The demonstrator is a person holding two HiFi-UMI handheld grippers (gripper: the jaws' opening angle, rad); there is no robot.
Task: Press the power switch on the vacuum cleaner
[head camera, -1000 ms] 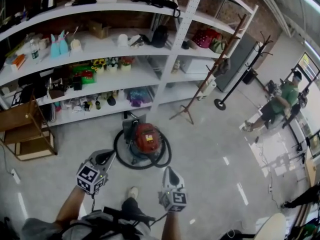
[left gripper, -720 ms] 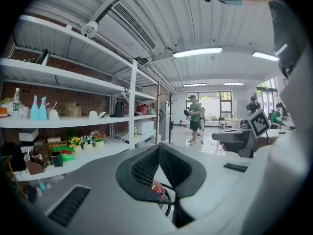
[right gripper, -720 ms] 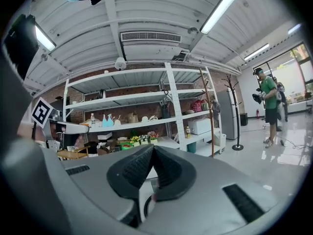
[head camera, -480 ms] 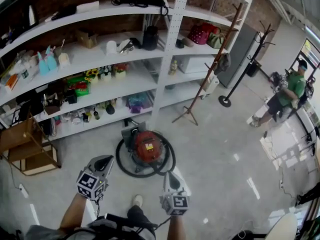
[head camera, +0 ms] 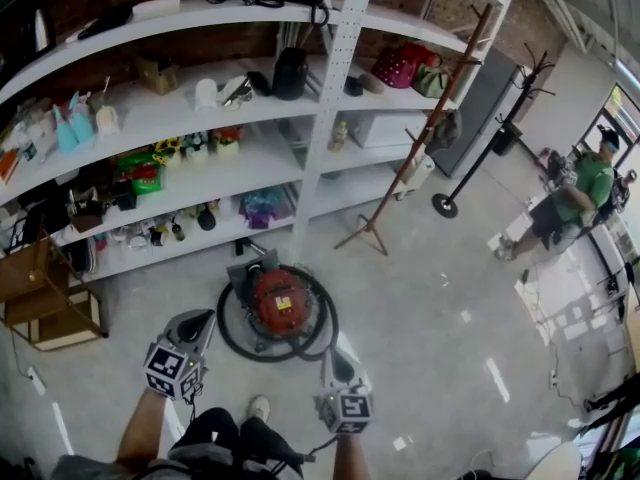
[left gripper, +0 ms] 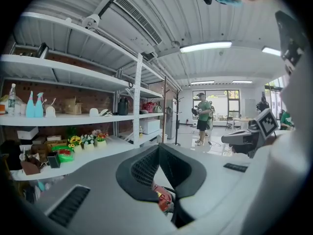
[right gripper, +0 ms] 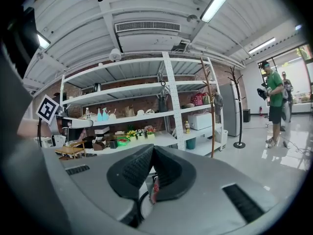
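The vacuum cleaner (head camera: 278, 304) is a red canister with a black hose coiled in a ring around it, standing on the grey floor before the shelves. My left gripper (head camera: 203, 319) is held just left of and nearer than it, jaws shut and empty. My right gripper (head camera: 337, 347) hovers to its right, near the hose ring, also shut on nothing. Through the gap under the closed jaws a slice of the red vacuum cleaner (left gripper: 164, 200) shows in the left gripper view, and a thinner slice of the vacuum cleaner (right gripper: 154, 186) in the right gripper view. I cannot make out the power switch.
White shelving (head camera: 322, 118) packed with small goods runs behind the vacuum. A wooden coat rack (head camera: 398, 173) and a black stand (head camera: 470, 133) rise to the right. A person in a green shirt (head camera: 573, 196) is at far right. A wooden crate (head camera: 45, 293) sits left.
The vacuum cleaner now sits lower in the head view and closer to both grippers. The grippers have stayed shut and kept their spacing. The person in green has shifted a little.
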